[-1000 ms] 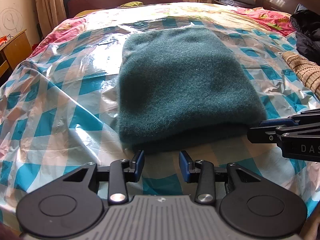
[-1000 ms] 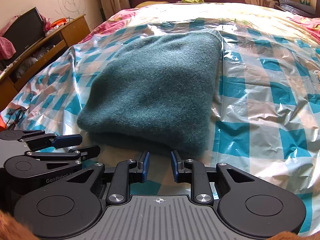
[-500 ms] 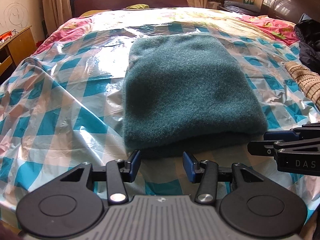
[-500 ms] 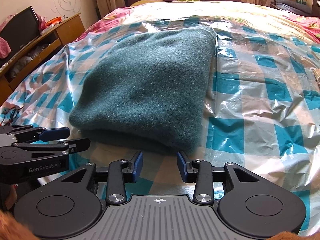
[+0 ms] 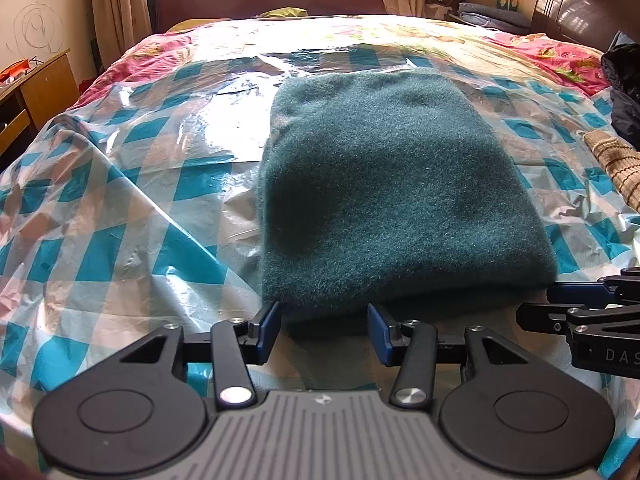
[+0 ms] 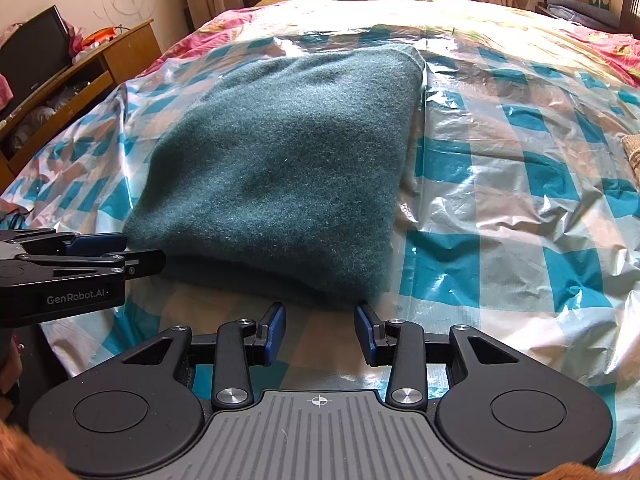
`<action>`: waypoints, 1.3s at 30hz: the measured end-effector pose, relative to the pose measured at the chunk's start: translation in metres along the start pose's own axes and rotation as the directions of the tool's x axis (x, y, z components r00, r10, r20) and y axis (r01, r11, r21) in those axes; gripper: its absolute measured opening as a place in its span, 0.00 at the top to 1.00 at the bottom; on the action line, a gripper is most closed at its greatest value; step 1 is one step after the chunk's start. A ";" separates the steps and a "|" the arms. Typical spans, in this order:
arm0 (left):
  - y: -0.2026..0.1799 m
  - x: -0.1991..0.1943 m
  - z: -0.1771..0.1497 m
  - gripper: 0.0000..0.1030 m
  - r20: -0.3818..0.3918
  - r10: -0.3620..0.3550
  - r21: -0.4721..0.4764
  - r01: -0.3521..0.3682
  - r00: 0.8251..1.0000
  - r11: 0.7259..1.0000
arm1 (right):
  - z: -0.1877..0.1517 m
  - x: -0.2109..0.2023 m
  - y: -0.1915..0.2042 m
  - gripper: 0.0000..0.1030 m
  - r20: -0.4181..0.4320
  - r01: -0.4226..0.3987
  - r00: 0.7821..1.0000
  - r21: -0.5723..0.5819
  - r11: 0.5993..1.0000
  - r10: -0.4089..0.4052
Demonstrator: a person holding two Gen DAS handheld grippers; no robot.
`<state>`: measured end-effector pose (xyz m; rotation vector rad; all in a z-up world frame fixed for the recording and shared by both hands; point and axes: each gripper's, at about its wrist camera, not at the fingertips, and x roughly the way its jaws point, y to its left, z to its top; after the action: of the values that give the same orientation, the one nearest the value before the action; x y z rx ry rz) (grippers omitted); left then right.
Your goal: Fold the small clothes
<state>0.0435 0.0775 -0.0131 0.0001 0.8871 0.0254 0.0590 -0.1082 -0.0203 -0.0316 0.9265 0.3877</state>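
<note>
Here we are at the near edge of the bed [image 5: 120,216], which wears a shiny blue-checked plastic sheet [image 6: 500,184], and the dark green fleece garment [image 5: 392,184] lies on it as a thick, tidy rectangle, its rounded fold facing us. That looks like a fold already made, so the job seems well along.

The left hand-held gripper [image 5: 323,328] sits low at the garment's near left corner; its jaws have just been opening and now stand apart, blue pads clear of the cloth, nothing between them. The right hand-held gripper [image 6: 320,330] mirrors it at the near right corner, its jaws also just opened, gaping and empty, the fleece edge just beyond the pads.

Both tools point down toward that near fold, one per corner. That pairing makes sense: a soft, floppy bundle needs two spaced hold points to stay square. My guess is they are either letting go after laying it down or lining up to pinch both corners again.

A striped knit [image 5: 616,168] waits near the bed's right edge.
</note>
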 end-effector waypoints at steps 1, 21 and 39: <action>0.000 0.000 0.000 0.48 -0.001 0.000 0.000 0.000 1.000 1.000 | 0.000 0.001 0.000 0.63 -0.002 0.000 1.000 0.000 1.000 0.000; -0.005 0.003 0.000 0.43 -0.017 0.008 0.013 -0.008 1.000 1.000 | 0.000 0.005 -0.005 0.55 -0.005 0.014 1.000 0.009 1.000 -0.014; -0.006 0.004 0.000 0.43 -0.021 0.009 0.017 -0.008 1.000 1.000 | 0.003 0.010 -0.006 0.55 -0.003 0.037 0.999 0.001 0.999 -0.037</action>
<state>0.0461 0.0716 -0.0161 0.0195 0.9085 0.0259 0.0690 -0.1098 -0.0275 -0.0481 0.9281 0.3532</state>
